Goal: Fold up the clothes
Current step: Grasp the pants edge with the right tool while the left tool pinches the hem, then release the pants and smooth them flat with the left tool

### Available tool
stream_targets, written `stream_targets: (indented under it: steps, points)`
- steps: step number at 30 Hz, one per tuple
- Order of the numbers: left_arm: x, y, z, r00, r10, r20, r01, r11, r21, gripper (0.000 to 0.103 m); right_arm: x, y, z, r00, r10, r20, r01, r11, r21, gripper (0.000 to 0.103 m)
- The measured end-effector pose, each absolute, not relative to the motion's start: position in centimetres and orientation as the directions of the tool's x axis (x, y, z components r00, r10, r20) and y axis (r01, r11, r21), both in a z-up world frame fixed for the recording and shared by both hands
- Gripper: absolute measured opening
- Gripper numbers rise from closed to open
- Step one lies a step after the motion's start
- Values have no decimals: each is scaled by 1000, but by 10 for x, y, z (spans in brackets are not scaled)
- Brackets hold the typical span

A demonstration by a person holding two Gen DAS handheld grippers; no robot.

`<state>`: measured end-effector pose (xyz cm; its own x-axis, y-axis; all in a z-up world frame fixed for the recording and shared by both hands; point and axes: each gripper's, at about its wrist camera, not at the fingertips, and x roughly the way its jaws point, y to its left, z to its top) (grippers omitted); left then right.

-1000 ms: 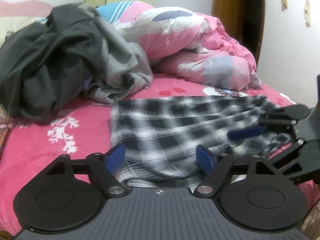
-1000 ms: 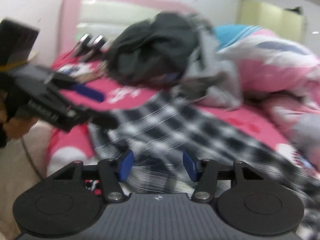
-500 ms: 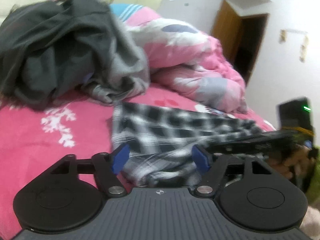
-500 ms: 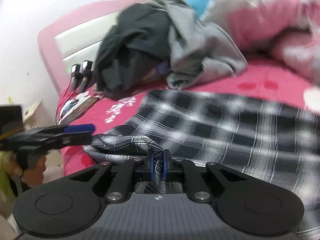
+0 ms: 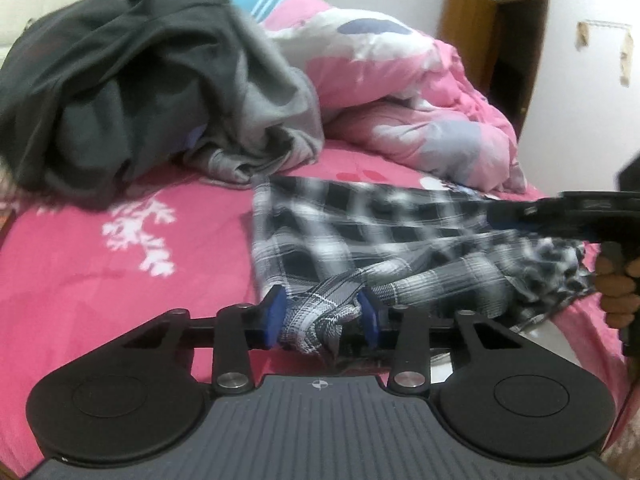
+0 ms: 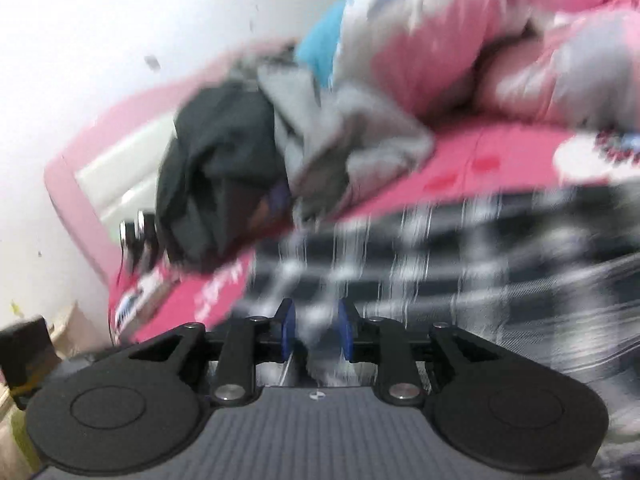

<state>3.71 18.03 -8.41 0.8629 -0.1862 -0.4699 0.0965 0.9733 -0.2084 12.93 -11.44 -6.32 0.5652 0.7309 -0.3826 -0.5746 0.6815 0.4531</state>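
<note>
Plaid garment: black-and-white checked woven cloth (image 5: 360, 216), soft and rumpled, lying on the pink bed sheet with white snowflake print (image 5: 80, 248) just in front of the clothes heap; far part flat, near edge bunched into twisted folds.
Left gripper: black two-finger gripper with blue pads (image 5: 322, 318), fingers pinching a gathered wad of the plaid's near edge.
Right gripper: matching black gripper (image 6: 316, 330), seen from the left view at the plaid's right end with a hand (image 5: 616, 284) on its grip; fingers drawn in on a bunch of plaid cloth, though this view is badly blurred.
Clothes heap: dark grey and light grey crumpled garments (image 5: 132, 80), piled behind the plaid, near its far left corner.
Quilt: puffy pink, white and grey-blue quilt (image 5: 400, 92), bundled at the far right of the bed.
</note>
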Motion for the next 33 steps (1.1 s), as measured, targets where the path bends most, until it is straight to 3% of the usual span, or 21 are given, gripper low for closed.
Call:
stream_targets:
  steps: [3, 10, 12, 17, 23, 26, 28, 33]
  points:
    - [39, 183, -88, 852, -177, -493, 80, 974, -211, 37, 111, -108, -55, 524, 776, -350, -665, 630, 402, 23]
    - [39, 189, -93, 831, -175, -527, 58, 971, -231, 37, 121, -63, -90, 493, 710, -503, -688, 672, 274, 18]
    - [39, 191, -95, 827, -180, -532, 56, 969, -241, 38, 134, -61, -104, 498, 686, -530, -638, 704, 312, 10]
    - [35, 197, -93, 831, -198, -519, 56, 960, -276, 40, 139, -70, -105, 504, 692, -517, -584, 714, 386, 8]
    - [17, 201, -77, 861, -154, -485, 18, 962, -272, 44, 126, -108, -88, 568, 725, -391, -521, 683, 511, 10]
    - [10, 197, -59, 898, -124, -423, 6, 963, -271, 46, 125, -101, -96, 571, 675, -467, -502, 737, 453, 10]
    - [16, 186, -47, 908, -175, -381, 57, 952, -302, 47, 127, -91, -108, 577, 616, -536, -475, 787, 393, 8]
    - [49, 128, -46, 875, -296, -384, 216, 947, -237, 47, 112, -88, -97, 650, 572, -501, -481, 819, 312, 8]
